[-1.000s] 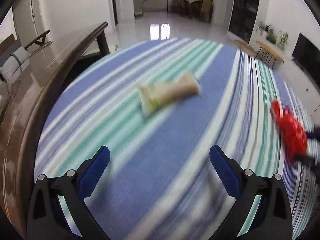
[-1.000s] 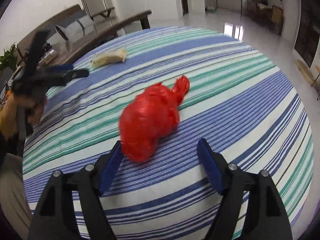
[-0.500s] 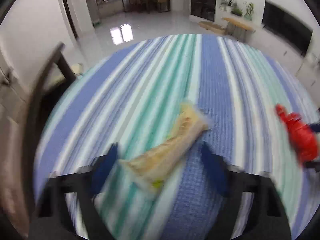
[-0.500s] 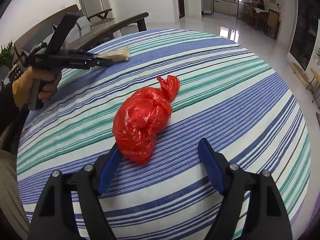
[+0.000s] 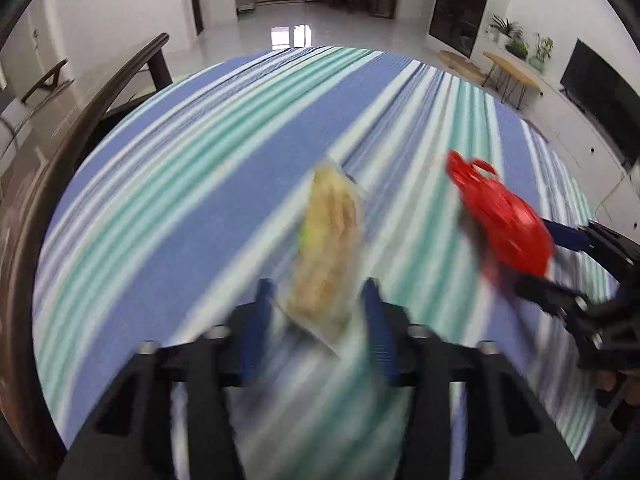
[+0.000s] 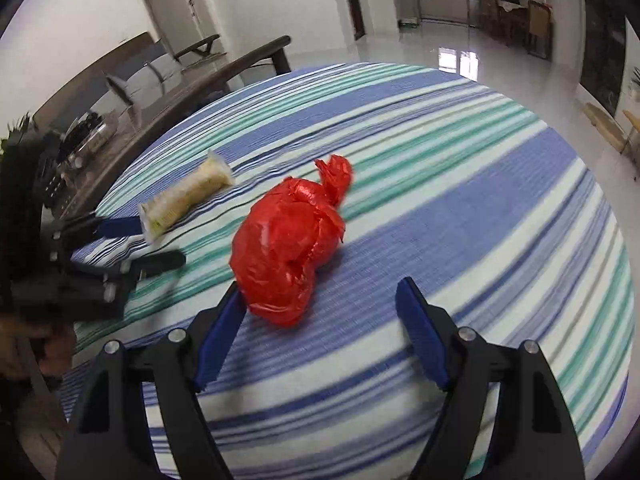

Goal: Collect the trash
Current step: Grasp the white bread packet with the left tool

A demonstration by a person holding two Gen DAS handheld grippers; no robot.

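Though blurred, yellow-green print on wrapper.

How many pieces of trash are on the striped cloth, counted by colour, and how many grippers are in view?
Red knotted plastic bag: 1
Pale yellow snack wrapper: 1
Grippers: 2, the left gripper with its fingers on both sides of the wrapper, the right gripper open at the bag
Total: 2 pieces of trash, 2 grippers, all over the striped cloth
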